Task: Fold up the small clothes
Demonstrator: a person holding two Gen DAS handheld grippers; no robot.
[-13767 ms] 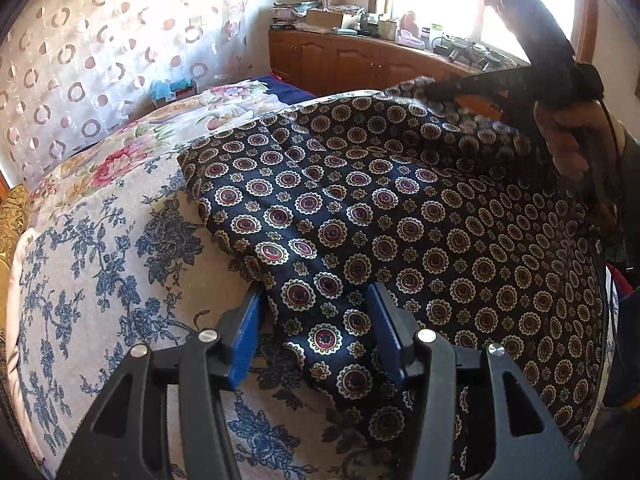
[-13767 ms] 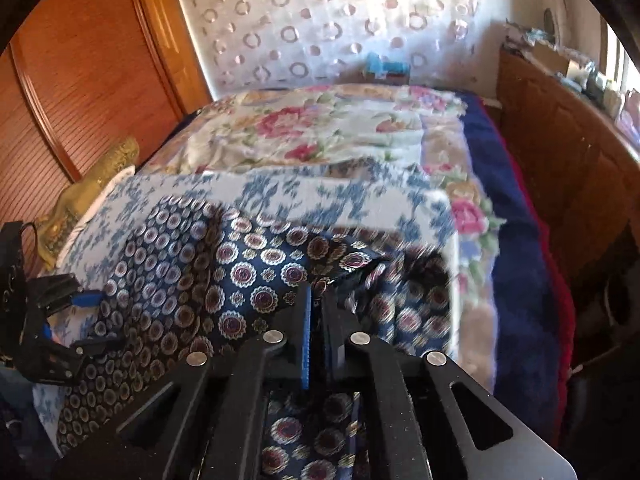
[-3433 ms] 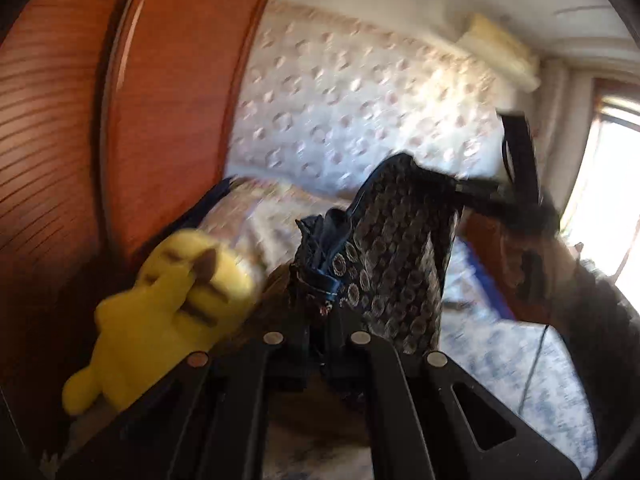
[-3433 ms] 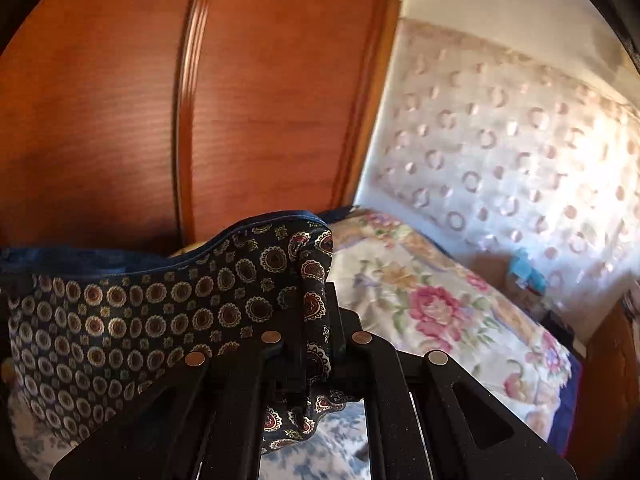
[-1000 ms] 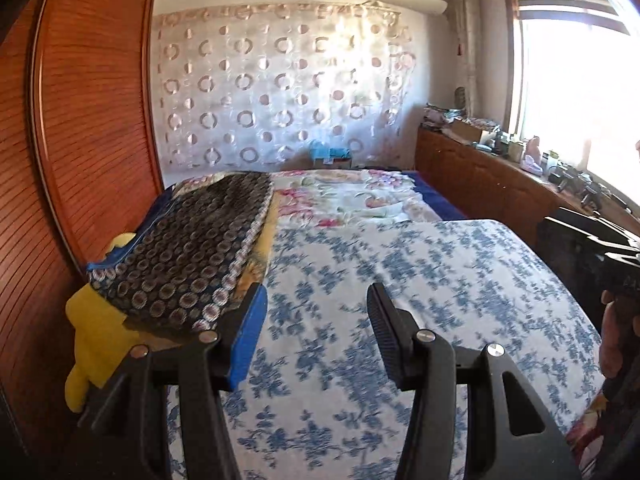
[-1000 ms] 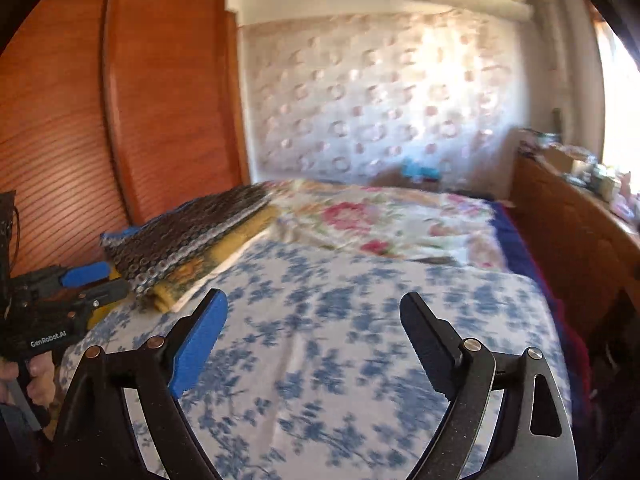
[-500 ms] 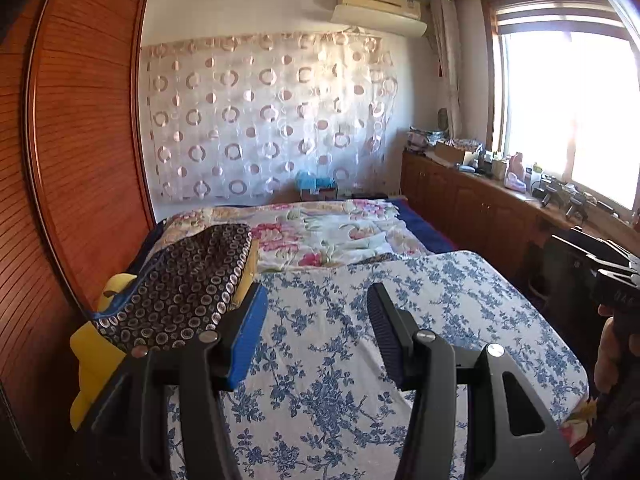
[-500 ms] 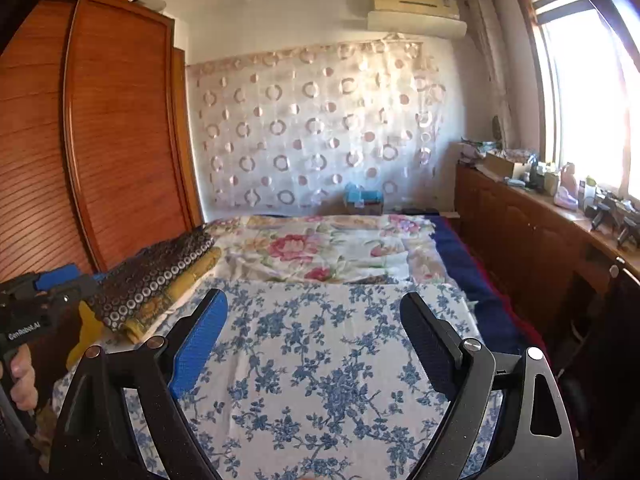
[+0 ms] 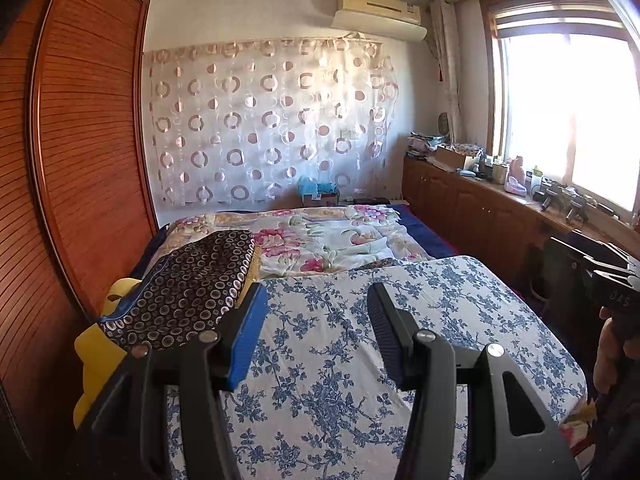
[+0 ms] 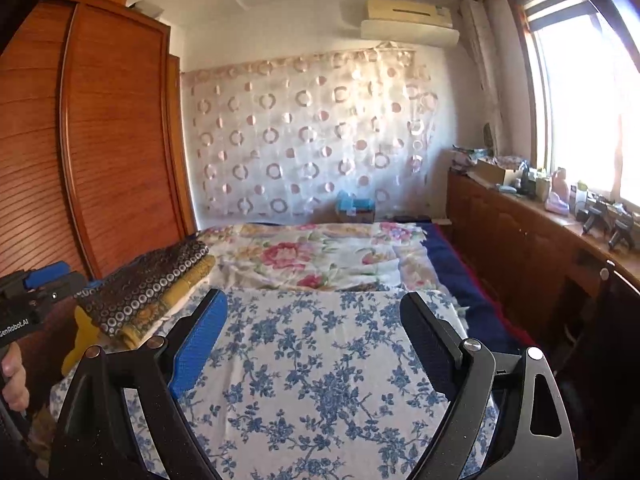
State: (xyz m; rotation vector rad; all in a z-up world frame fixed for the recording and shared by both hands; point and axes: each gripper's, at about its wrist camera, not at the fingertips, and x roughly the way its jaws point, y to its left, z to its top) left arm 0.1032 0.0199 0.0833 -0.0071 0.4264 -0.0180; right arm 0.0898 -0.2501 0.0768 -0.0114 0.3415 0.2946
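- Two claws, left claw [image 9: 316, 312] half-spread and right claw [image 10: 314, 322] wide, both empty above the bed [image 10: 320, 360].
- Folded patterned garment [image 9: 192, 288] lies on a yellow plush [image 9: 94, 344] at the bed's left edge.

**Two wrist views down the bed**

Both cameras look along their own fingers, slightly downward, from the foot of the bed [image 9: 328, 360] toward the curtain [image 9: 272, 120]. The right view sits further right (and sees more wardrobe [image 10: 100, 140]). Both share bed, curtain, window [image 10: 580, 100] and folded cloth [image 9: 188, 292].
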